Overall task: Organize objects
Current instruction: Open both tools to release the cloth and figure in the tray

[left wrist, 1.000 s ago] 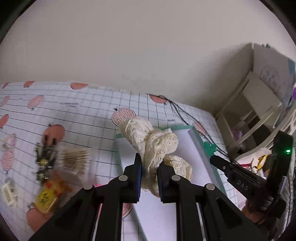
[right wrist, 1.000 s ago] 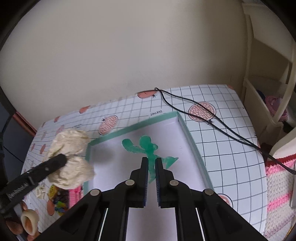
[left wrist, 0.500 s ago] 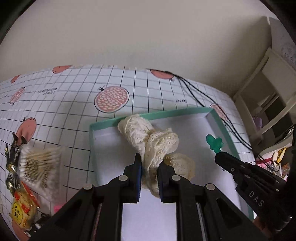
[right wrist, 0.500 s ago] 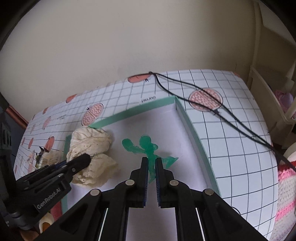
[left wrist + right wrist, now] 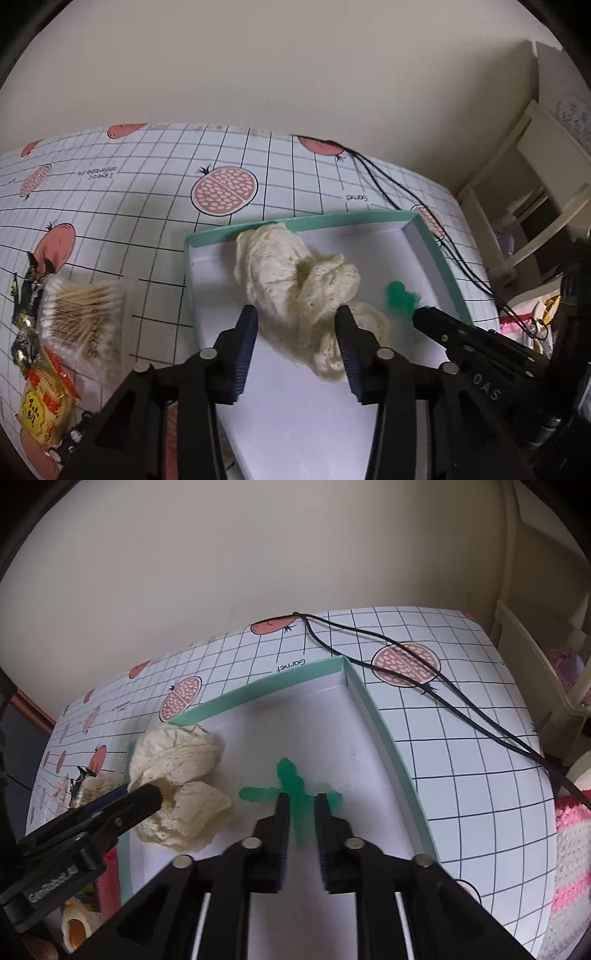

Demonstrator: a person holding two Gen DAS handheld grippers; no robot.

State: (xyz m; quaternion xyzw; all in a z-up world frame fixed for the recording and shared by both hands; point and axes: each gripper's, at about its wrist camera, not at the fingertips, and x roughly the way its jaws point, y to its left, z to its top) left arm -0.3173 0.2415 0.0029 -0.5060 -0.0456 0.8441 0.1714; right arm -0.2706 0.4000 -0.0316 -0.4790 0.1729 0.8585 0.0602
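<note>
A crumpled cream lace cloth [image 5: 295, 280] [image 5: 177, 775] lies in the left part of a white box with a teal rim [image 5: 295, 223] [image 5: 258, 698]. My left gripper [image 5: 297, 332] [image 5: 140, 801] is low over it. Its jaws are opening, with the cloth's near end loose between them. A small green figure [image 5: 291, 775] [image 5: 399, 295] lies on the box floor to the right of the cloth. My right gripper [image 5: 301, 805] [image 5: 443, 325] straddles its near end, its jaws opening with the figure's stem in the gap.
Left of the box lie a pack of cotton swabs [image 5: 85, 310] and a yellow snack packet [image 5: 40, 398]. A black cable [image 5: 443, 694] runs across the checked tablecloth behind and right of the box. A cream shelf [image 5: 535, 184] stands at the right, beside a pink crochet piece [image 5: 569, 849].
Both grippers came down into the box, carrying the cloth and the green figure. Both pairs of jaws, shut before, now stand apart, and the cloth has slumped onto the box floor.
</note>
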